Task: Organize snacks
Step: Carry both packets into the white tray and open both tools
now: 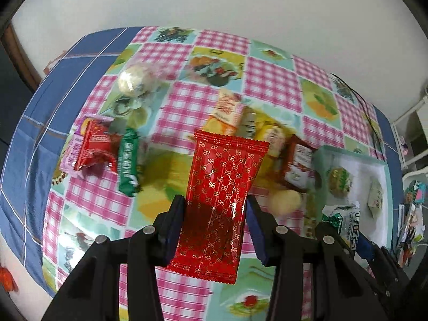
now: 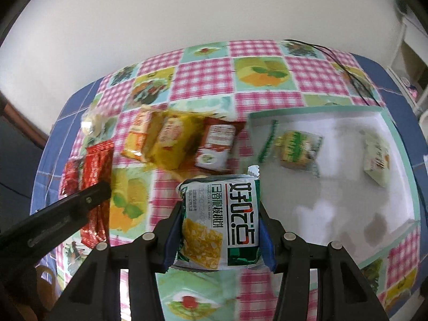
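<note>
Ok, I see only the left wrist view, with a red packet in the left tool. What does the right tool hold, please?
Observer: The right tool is shut on a green and white packet with a picture of yellow pieces.
Operator: Is it above the tray?
Observer: Only partly. In the right wrist view it overlaps the left edge of the tray, and most of it stands in front of the tablecloth.
Operator: Is there room inside?
Observer: Yes. The near half is bare white. Two small packets lie toward the far side.
</note>
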The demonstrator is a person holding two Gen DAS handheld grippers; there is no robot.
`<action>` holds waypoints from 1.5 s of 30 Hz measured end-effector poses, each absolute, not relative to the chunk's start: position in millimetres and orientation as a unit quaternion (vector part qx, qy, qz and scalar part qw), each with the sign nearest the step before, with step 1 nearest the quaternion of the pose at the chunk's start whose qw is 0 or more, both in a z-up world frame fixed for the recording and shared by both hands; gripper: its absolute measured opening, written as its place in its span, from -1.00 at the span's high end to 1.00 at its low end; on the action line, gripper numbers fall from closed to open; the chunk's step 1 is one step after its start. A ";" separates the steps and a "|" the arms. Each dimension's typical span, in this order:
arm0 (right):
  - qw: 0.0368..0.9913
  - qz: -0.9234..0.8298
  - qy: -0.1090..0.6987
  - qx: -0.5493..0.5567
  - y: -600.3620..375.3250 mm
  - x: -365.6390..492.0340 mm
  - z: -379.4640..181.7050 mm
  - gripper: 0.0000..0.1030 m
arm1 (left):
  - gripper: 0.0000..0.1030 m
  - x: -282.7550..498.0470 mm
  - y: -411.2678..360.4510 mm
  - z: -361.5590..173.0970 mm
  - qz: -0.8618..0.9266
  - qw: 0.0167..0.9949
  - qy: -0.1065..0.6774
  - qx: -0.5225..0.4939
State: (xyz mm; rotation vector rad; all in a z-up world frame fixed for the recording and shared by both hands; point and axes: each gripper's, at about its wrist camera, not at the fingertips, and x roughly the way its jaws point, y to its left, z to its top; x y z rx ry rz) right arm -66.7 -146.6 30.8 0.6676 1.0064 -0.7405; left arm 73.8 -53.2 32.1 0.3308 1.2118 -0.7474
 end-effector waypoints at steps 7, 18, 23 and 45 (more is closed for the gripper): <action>0.739 -0.379 0.454 0.323 -179.8 -114.1 29.2 -0.03 | 0.08 28.6 -86.2 41.6 -0.378 0.732 0.537 0.179; 0.696 -0.441 0.433 0.364 -233.1 -206.7 19.5 -0.03 | 0.08 -58.8 -147.0 42.5 -0.455 0.687 0.511 0.243; 0.679 -0.462 0.423 0.382 -249.2 -239.8 16.1 -0.03 | 0.08 -78.8 -163.3 34.0 -0.470 0.671 0.513 0.256; 0.671 -0.455 0.434 0.392 -266.9 -243.4 -6.2 -0.03 | 0.08 -99.2 -185.7 -15.7 -0.459 0.664 0.523 0.273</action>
